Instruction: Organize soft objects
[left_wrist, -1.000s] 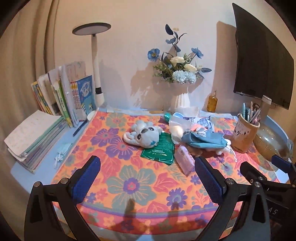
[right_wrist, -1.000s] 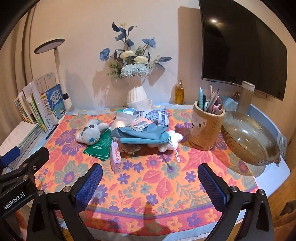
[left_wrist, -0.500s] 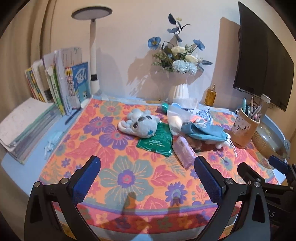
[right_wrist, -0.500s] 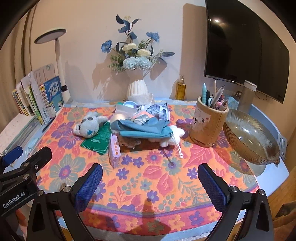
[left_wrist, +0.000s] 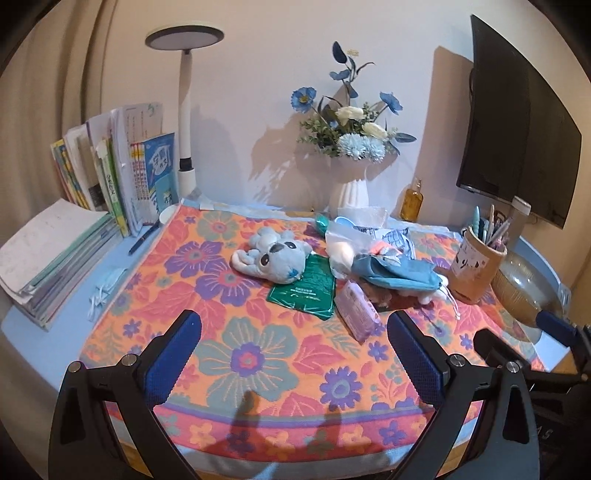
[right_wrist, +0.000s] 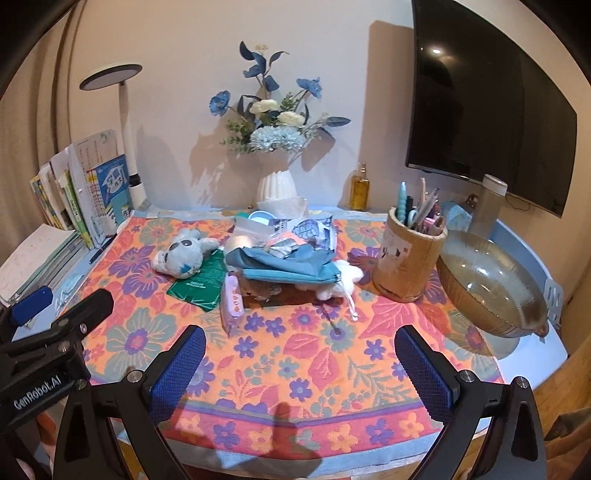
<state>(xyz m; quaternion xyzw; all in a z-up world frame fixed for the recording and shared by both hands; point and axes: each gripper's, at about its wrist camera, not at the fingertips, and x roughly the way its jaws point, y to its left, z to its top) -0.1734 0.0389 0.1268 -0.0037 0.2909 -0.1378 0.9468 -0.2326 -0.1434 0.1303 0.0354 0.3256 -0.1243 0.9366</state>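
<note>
A blue-grey koala plush (left_wrist: 273, 256) (right_wrist: 183, 254) lies mid-table on the floral cloth (left_wrist: 258, 350). Right of it sits a heap: a blue drawstring pouch (left_wrist: 397, 275) (right_wrist: 284, 267), a white fluffy toy (right_wrist: 341, 278), clear plastic bags (left_wrist: 343, 245) and a purple tissue pack (left_wrist: 358, 310) (right_wrist: 232, 297). A green packet (left_wrist: 306, 291) (right_wrist: 197, 286) lies under the koala. My left gripper (left_wrist: 291, 350) hovers open near the table's front edge, well short of the items. My right gripper (right_wrist: 299, 365) is open too, holding nothing.
A pen holder (right_wrist: 408, 258) and a ribbed glass bowl (right_wrist: 491, 288) stand at the right. A vase of blue flowers (left_wrist: 351, 162), an oil bottle (left_wrist: 412, 201), a desk lamp (left_wrist: 184, 103) and books (left_wrist: 122, 173) line the back and left. A wall screen (right_wrist: 487, 107) hangs above.
Both grippers have risen and tilted a little, so the table sits lower in each view. Nothing on the table has moved, and both stay open.
</note>
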